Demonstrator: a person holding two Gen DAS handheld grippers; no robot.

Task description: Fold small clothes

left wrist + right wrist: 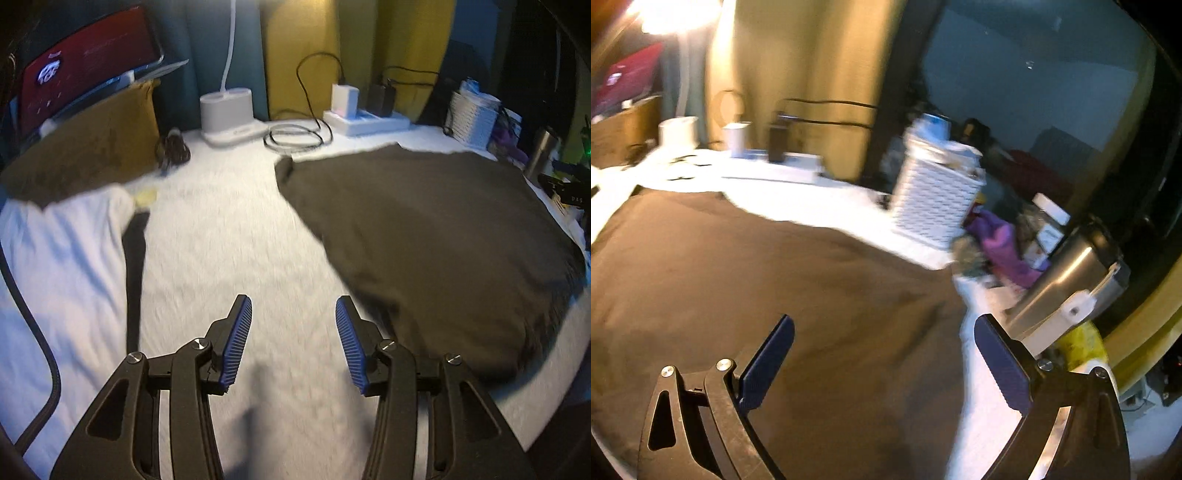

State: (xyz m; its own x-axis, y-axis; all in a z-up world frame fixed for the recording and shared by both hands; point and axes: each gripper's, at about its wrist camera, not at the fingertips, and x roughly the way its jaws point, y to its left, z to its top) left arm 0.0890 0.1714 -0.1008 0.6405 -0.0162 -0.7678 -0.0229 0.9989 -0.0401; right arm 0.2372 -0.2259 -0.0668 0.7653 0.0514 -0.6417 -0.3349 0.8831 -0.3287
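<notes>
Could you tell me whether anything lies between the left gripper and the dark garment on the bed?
Nothing visible does. The left gripper is open over bare white sheet, and the dark garment lies just to its right, with only sheet between.

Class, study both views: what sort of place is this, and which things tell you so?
Probably a home desk or bedroom corner: a lamp base, charger with cables on a white cloth, and curtains behind.

Brown garment point(757, 280) blurred, edge-cropped
</notes>
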